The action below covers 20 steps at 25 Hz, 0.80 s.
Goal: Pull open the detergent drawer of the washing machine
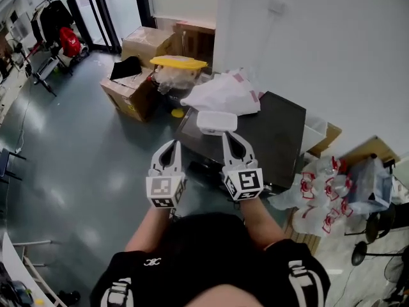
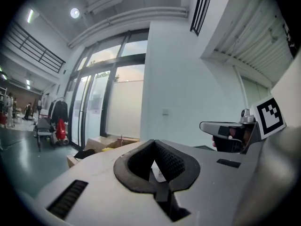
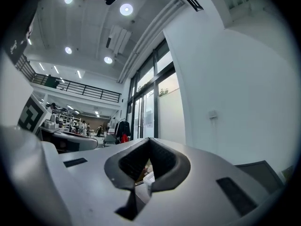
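Far left in the head view, a rack hung with dark clothes and a red bag stands at the edge of the grey-green floor. Nearer the middle, an open cardboard box sits on the floor, with a second box behind it. A yellow lid lies over a clear bag just beside them.

The left hand-held gripper is held out level over the floor, short of the washing machine. Its jaws are pressed together and nothing is between them. Its own view looks past the joined tips to a pale wall and tall windows.

The right hand-held gripper is just beside the left one, and the two run nearly parallel. Its tips reach the near edge of the washing machine. Its jaws are also pressed together and empty.

The washing machine is a dark-topped box against the white wall, straight ahead of the right gripper. A white tray lies on its top at the near corner, and a heap of white plastic bags is piled behind the tray. The detergent drawer is on the machine's front, which this steep view from above hardly shows, so I cannot tell where it sits or whether it is open. Neither gripper touches it.

To the right of the machine, clear bags with red print lie on the floor.
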### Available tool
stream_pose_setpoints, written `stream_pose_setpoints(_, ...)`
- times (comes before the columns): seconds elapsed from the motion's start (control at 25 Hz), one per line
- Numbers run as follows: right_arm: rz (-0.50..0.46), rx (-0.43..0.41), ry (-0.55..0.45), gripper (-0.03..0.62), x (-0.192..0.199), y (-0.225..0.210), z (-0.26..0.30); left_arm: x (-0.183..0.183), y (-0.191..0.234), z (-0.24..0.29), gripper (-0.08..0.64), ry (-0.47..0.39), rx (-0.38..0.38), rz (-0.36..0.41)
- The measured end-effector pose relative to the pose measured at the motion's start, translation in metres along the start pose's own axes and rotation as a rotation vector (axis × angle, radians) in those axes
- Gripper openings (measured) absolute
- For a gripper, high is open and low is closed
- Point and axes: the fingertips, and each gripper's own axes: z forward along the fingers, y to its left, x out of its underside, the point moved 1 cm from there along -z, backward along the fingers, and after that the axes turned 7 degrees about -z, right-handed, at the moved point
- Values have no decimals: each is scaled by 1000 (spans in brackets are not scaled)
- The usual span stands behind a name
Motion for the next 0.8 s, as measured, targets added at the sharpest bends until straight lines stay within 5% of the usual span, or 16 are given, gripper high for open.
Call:
stream_pose_setpoints(0.48,8,348,41,0,8,29,-14,-1,25,16,2,46,336,73)
stream_pose_setpoints(0.8,-8,488,105,0,18,61,-44,24,28,8,2,103,475,61)
